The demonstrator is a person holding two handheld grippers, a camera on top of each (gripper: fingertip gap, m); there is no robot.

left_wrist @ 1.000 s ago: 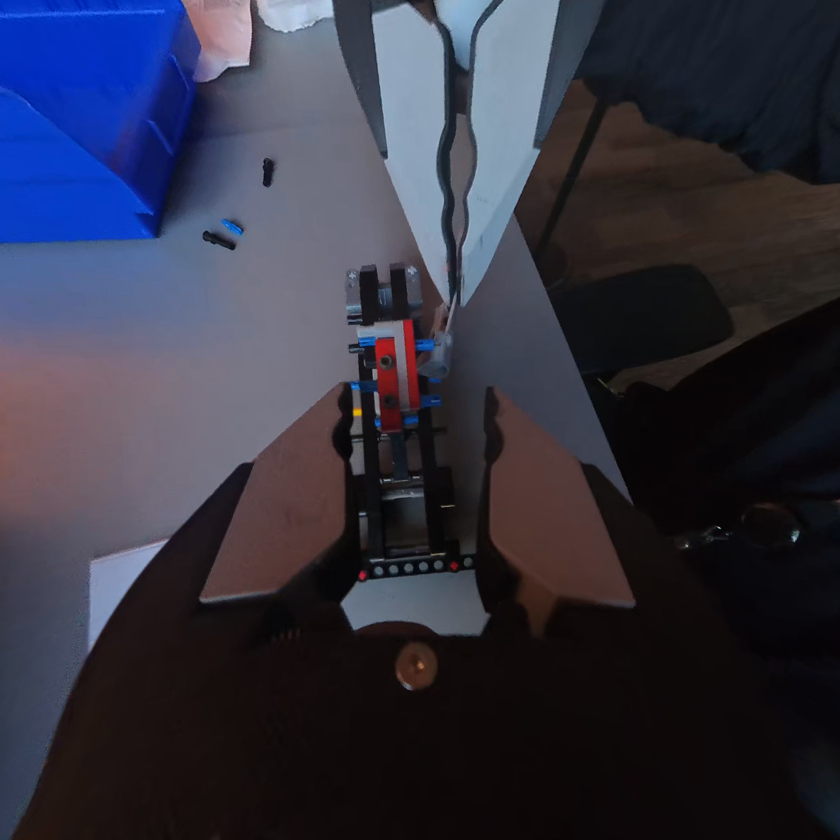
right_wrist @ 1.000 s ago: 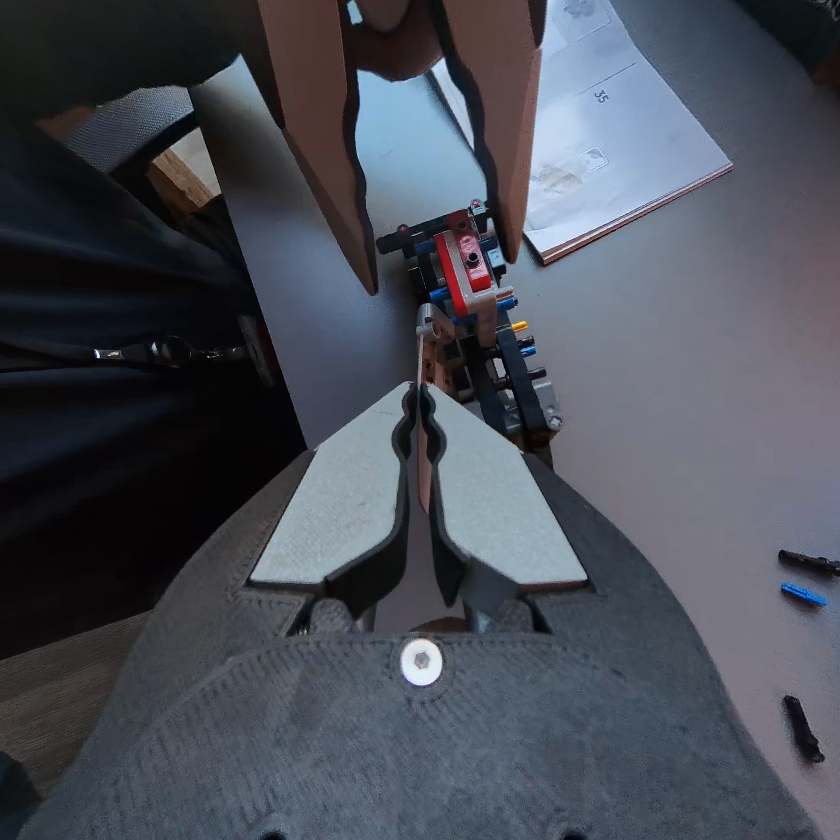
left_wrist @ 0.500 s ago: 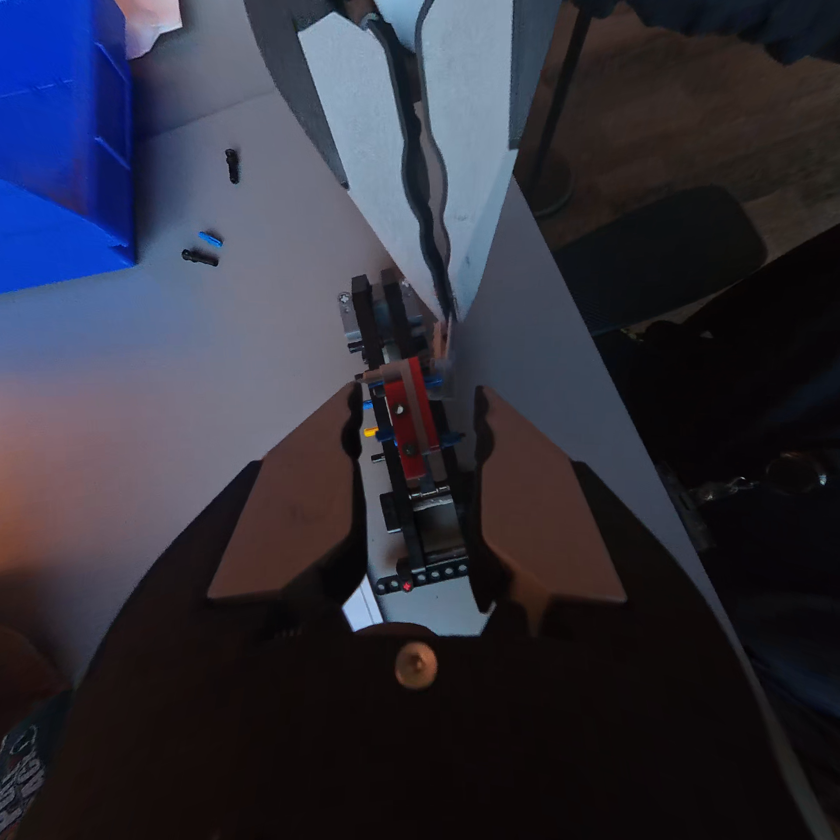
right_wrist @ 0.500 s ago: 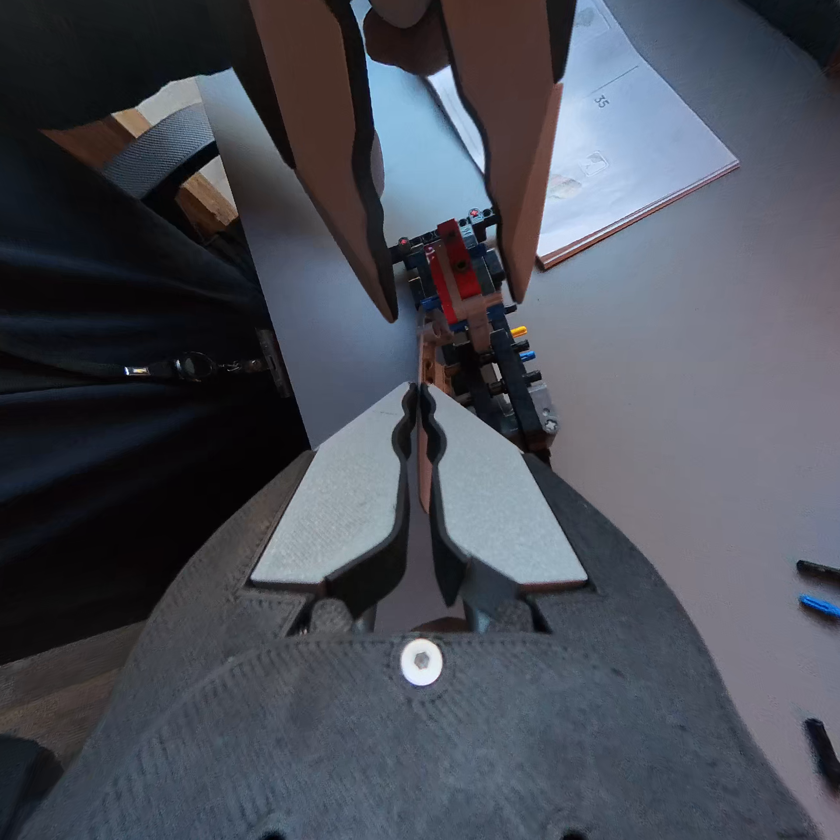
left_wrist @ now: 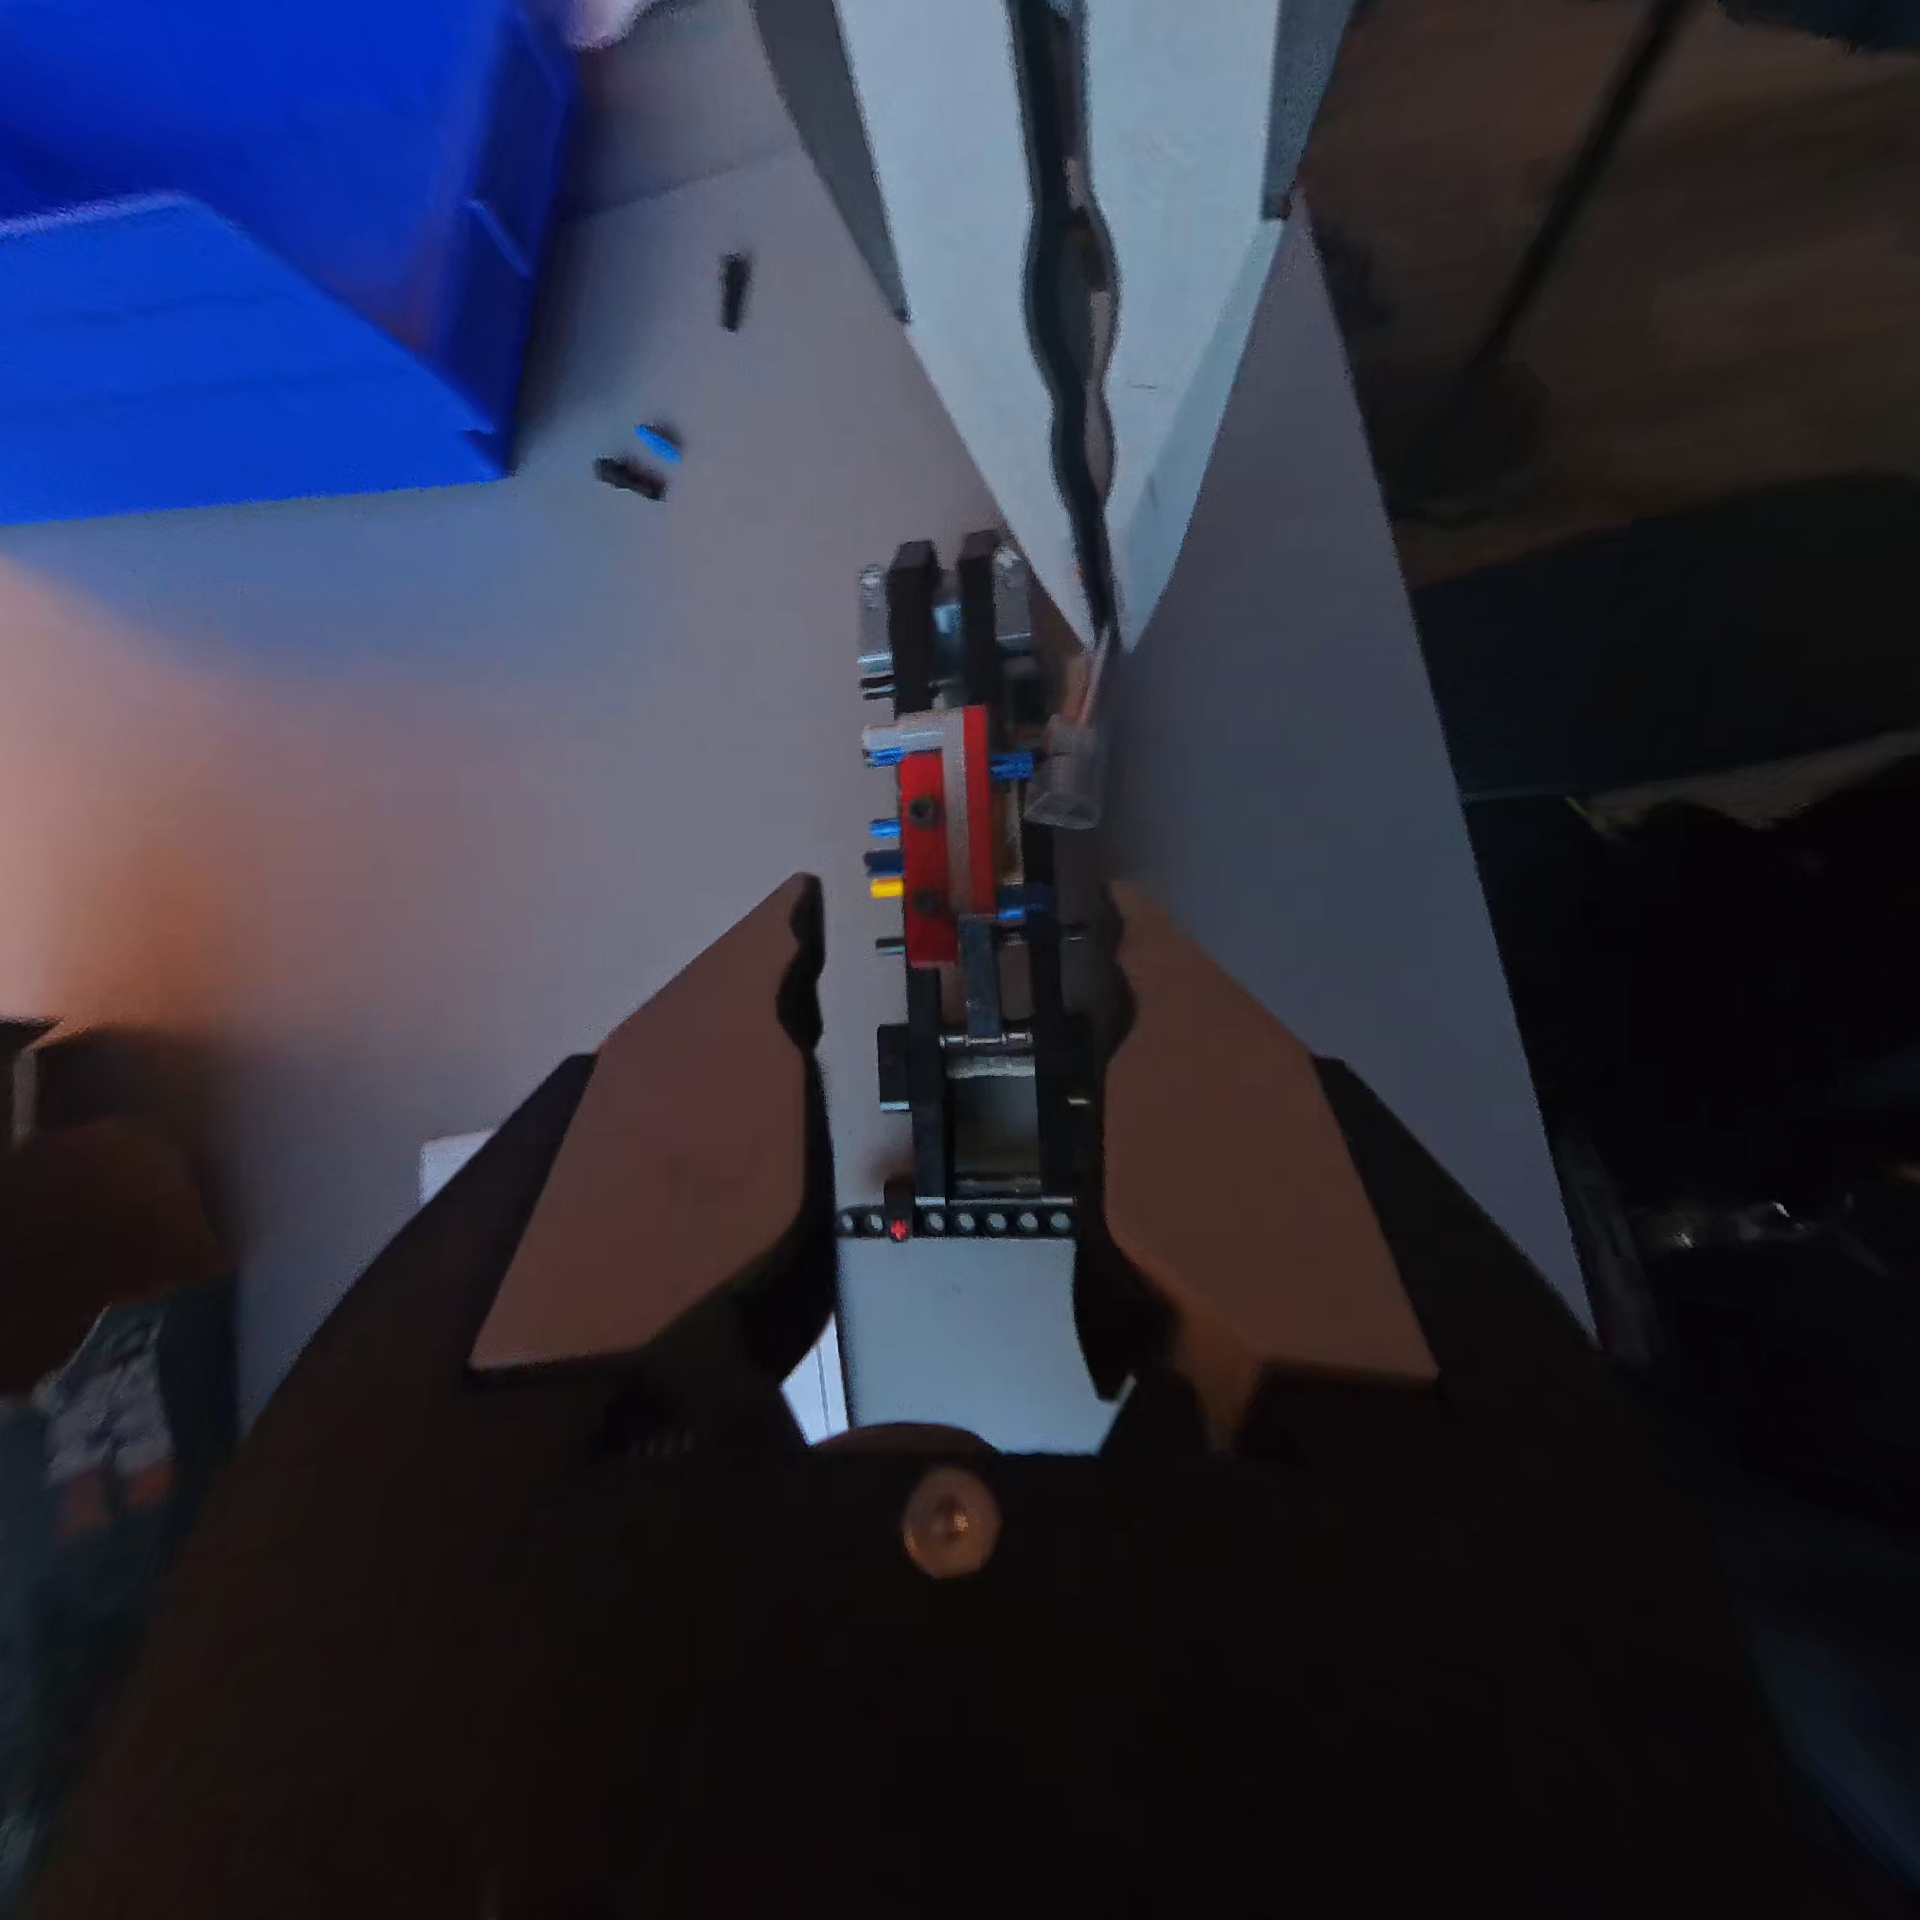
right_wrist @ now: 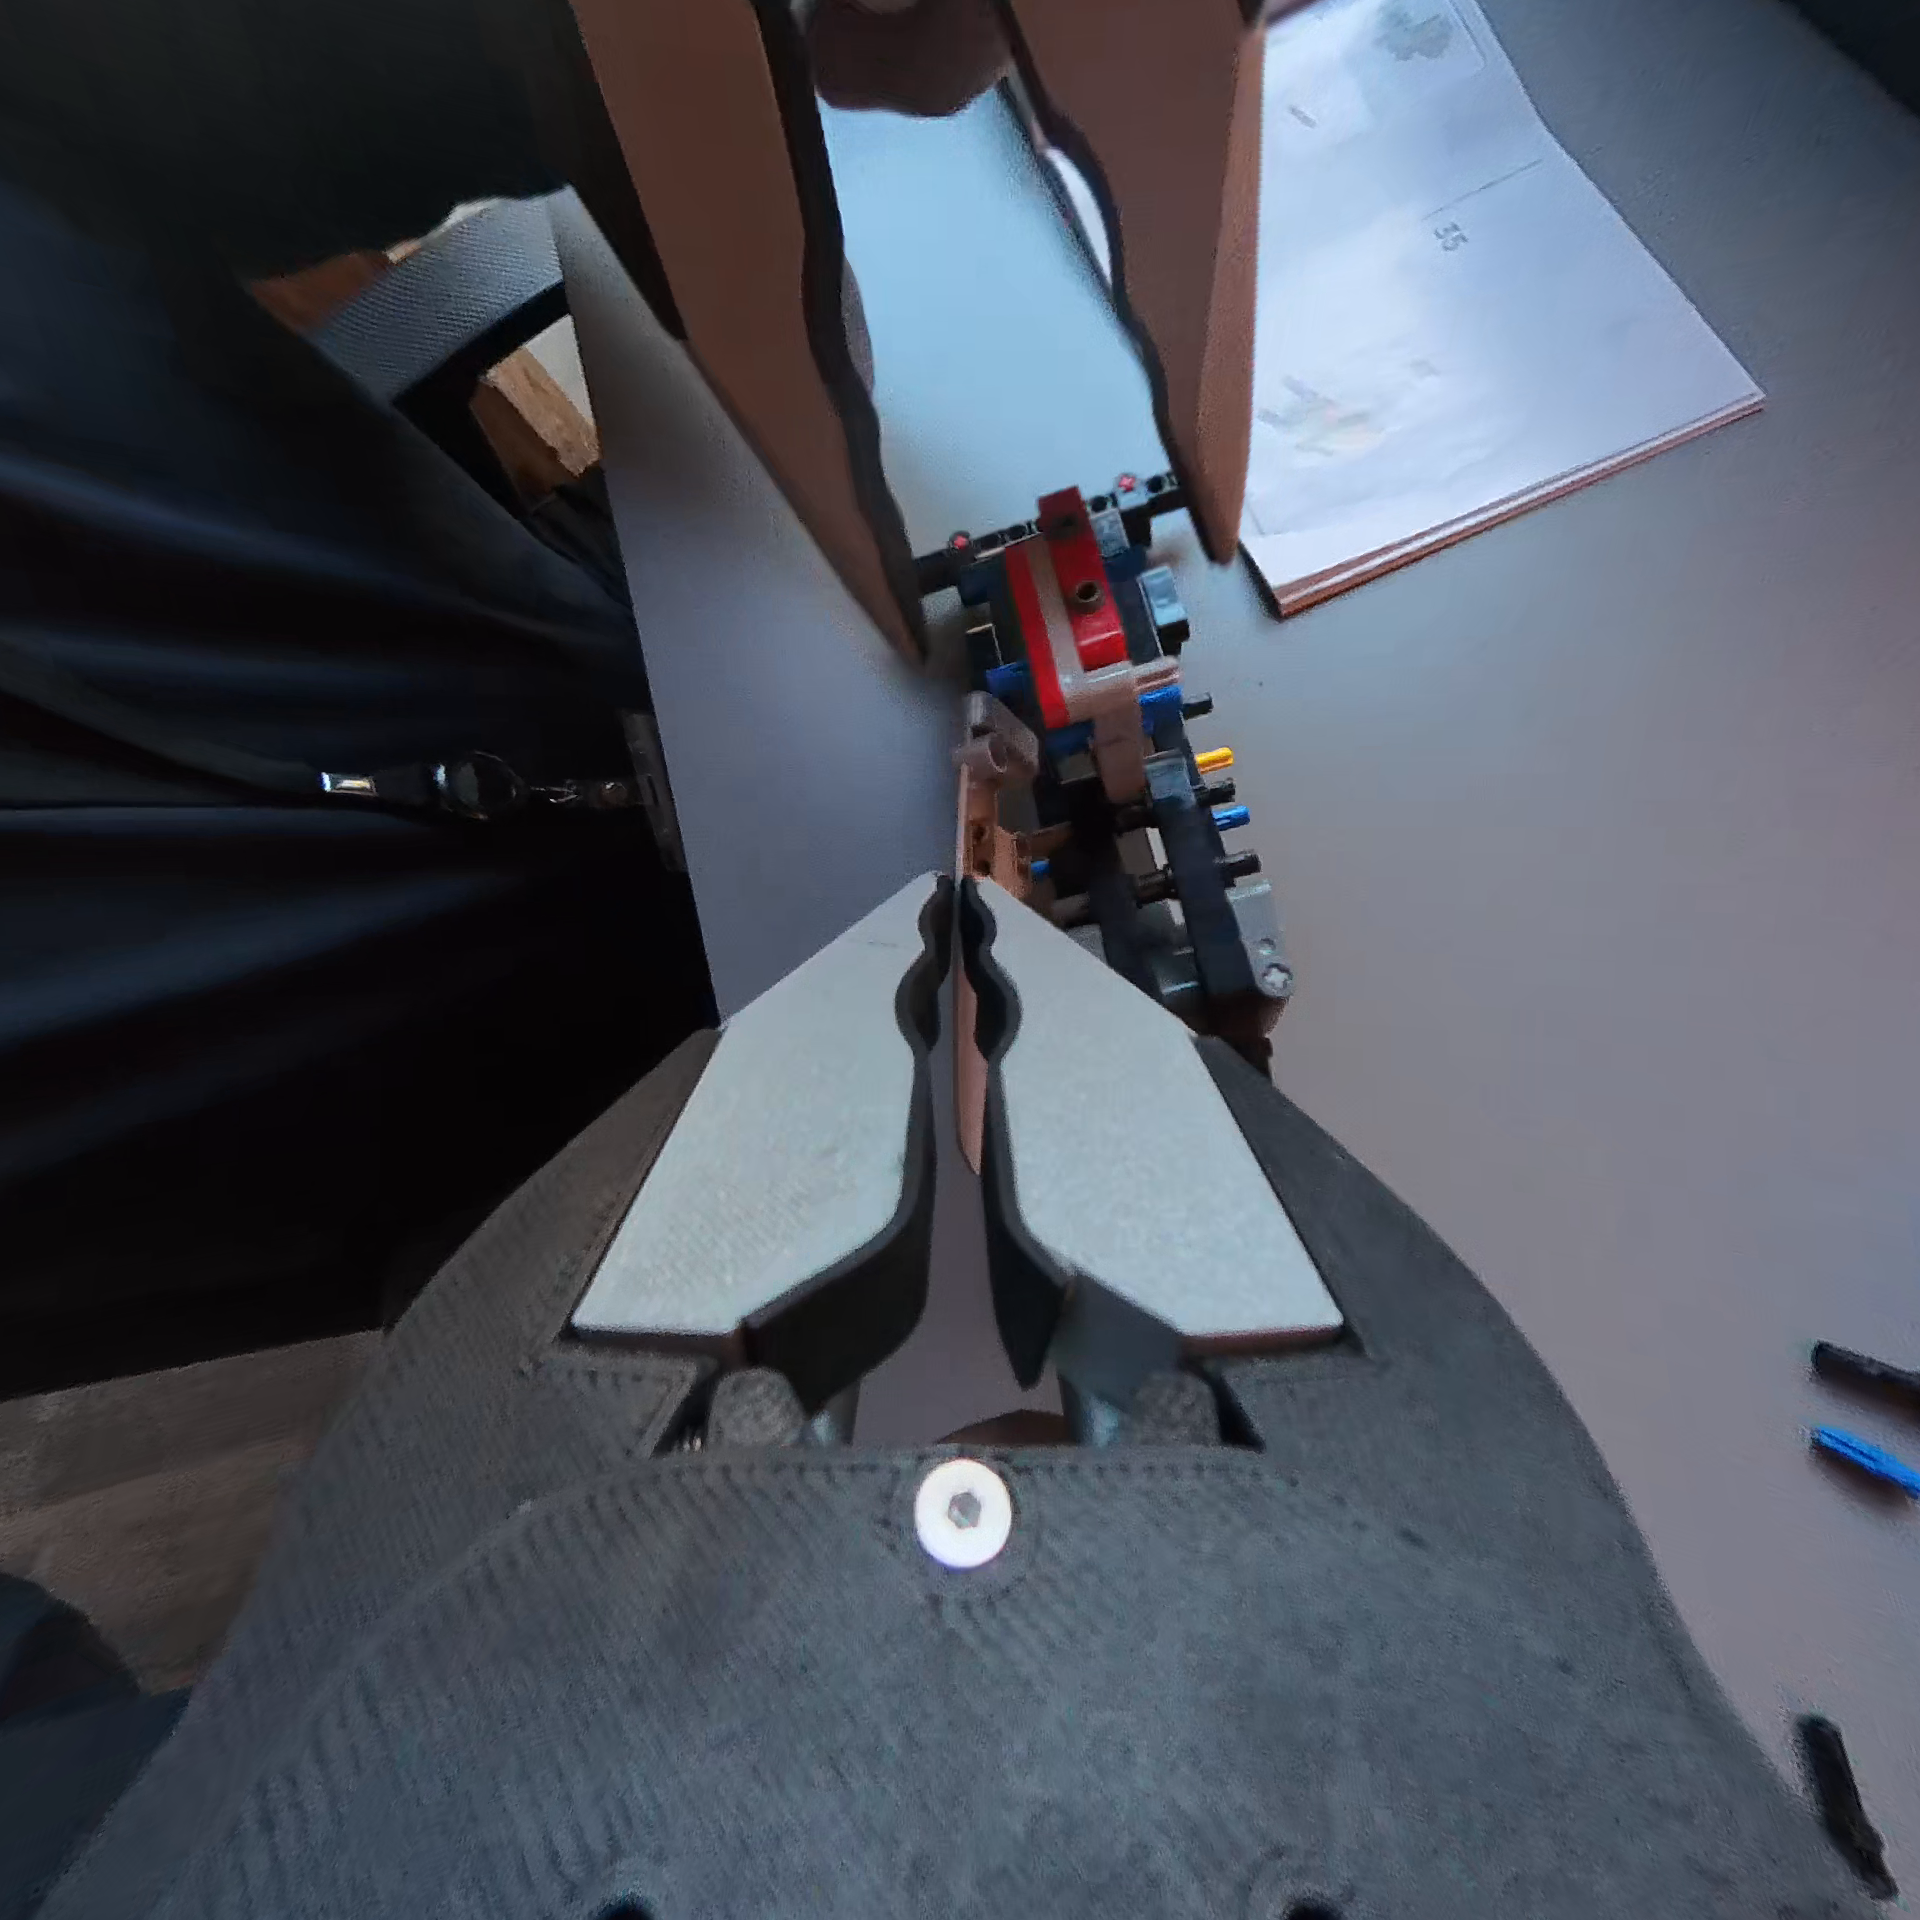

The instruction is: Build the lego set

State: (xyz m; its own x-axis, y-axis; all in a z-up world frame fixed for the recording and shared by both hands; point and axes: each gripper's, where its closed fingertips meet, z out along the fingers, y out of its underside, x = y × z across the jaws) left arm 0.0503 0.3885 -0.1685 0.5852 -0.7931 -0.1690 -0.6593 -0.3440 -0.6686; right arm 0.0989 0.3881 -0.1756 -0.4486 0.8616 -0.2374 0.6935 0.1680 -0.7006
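A long black lego model [left_wrist: 971, 1039] with a red part [left_wrist: 928, 852] and blue pins lies on the grey table near its edge. My left gripper [left_wrist: 961, 912] is open, its brown fingers straddling the model's near end without clamping it. My right gripper [right_wrist: 956, 899] is shut on a thin grey beam [right_wrist: 977, 821] and holds the beam's far end against the side of the model [right_wrist: 1091, 665]. In the left wrist view the right gripper [left_wrist: 1086, 613] comes in from the top with the beam's end [left_wrist: 1065, 774] beside the red part. The left gripper's fingers [right_wrist: 779, 343] show at the top of the right wrist view.
A blue bin [left_wrist: 229, 312] stands at the far left. Loose black and blue pins [left_wrist: 639, 462] lie near it and show in the right wrist view [right_wrist: 1860, 1455]. An open instruction booklet [right_wrist: 1455, 312] lies behind the model. A person's dark clothing [right_wrist: 260, 831] is past the table edge. My right fingertips sit around 6 centimetres from my left ones.
The model was skewed between my left fingers and now lies straight along them. The left gripper has shifted and opened slightly. The right gripper stays shut on the beam at the model's side.
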